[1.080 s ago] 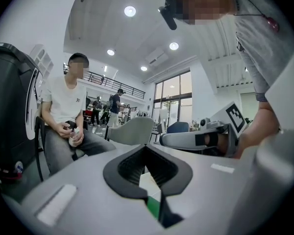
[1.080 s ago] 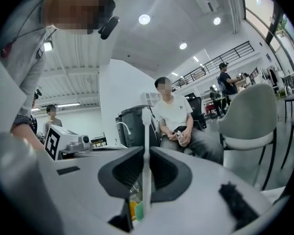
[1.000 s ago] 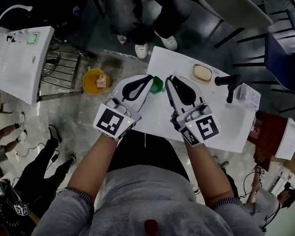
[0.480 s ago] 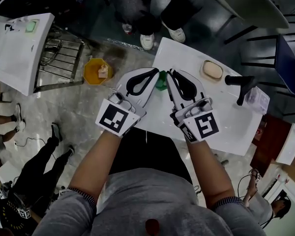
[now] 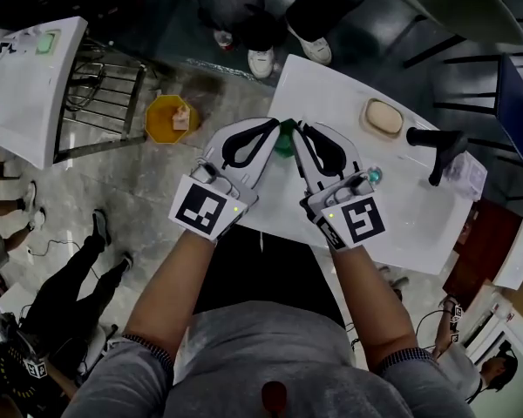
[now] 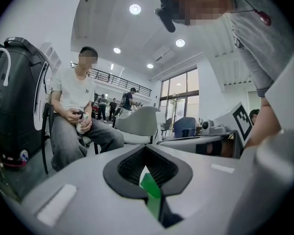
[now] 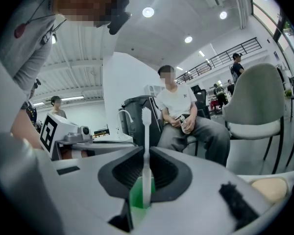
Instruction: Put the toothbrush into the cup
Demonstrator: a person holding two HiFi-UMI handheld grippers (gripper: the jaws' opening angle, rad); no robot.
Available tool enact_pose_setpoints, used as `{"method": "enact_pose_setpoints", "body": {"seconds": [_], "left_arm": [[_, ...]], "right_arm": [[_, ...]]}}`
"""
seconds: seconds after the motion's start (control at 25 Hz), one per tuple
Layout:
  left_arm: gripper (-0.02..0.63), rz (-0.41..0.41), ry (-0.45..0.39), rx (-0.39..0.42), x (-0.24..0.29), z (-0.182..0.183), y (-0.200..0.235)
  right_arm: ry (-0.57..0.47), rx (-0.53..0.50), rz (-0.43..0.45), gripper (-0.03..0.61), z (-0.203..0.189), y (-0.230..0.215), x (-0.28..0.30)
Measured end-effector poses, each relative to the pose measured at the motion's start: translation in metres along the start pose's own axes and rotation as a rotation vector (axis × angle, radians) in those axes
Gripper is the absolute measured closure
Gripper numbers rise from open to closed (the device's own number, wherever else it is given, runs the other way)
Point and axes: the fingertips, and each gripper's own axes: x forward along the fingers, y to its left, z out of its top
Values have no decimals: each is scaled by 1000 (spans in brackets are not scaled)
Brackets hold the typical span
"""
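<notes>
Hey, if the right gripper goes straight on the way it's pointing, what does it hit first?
Most likely the cup. The right gripper, shut on the toothbrush, points at it, and nothing seems to lie between them. Depth is hard to judge.

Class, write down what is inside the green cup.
The white toothbrush, clamped upright in the right gripper, reaches down to the green cup. It and the left gripper cover the cup's inside, so its contents cannot be seen.
</notes>
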Motion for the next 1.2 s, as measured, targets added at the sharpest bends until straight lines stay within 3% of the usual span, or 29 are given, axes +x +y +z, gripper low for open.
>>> {"method": "enact_pose_setpoints", "body": {"seconds": [0.36,0.72,0.88,1.2], "left_arm": [[607,21,14,-13,1,-16,6],[607,23,-25,7,2,-20,13],[607,21,24,-32,0,-26,9],[606,9,-14,-8,1,-27,8]], "right_arm": [[57,-31,9,534,-25,1,3],[80,-85,19,534,-39,5,11],[96,-104,16,534,-42,7,12],[106,-117,9,529,-43,7,13]]}}
